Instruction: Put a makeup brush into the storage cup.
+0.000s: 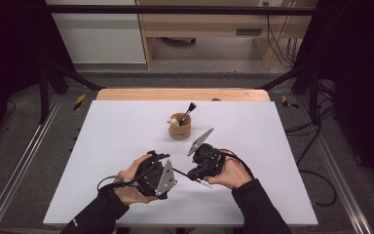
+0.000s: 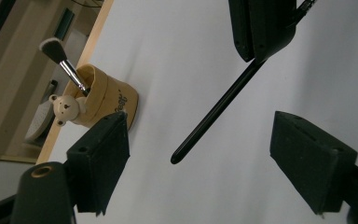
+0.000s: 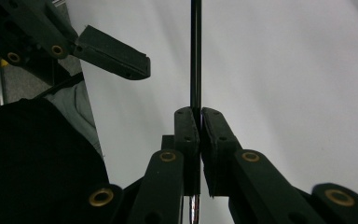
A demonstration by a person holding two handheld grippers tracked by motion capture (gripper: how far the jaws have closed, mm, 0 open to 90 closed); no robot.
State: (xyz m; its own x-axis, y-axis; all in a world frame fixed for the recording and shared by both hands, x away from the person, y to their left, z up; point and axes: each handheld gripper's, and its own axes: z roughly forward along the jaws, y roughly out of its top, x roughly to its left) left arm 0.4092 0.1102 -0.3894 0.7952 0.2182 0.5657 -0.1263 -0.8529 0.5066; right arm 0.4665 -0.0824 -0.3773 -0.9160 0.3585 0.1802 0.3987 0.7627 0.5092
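The right gripper (image 3: 199, 116) is clamped on a thin black makeup brush handle (image 2: 214, 114), a slim, stiff and light rod with a smooth, probably slippery finish, so it could pivot or slide between the pads if bumped. The handle's black end juts free over the white table (image 1: 126, 126), while its metal ferrule (image 1: 203, 184) sticks out behind the jaws near the person's right hand (image 1: 233, 171). The left gripper (image 2: 198, 158) stands with its jaws wide apart and nothing pressed between them; the handle's tip hangs in the gap without touching either pad. The best hold looks to be on the bare shaft just short of the right gripper. Farther back stands a wooden bear pot (image 1: 179, 127) holding another brush (image 1: 187, 113).
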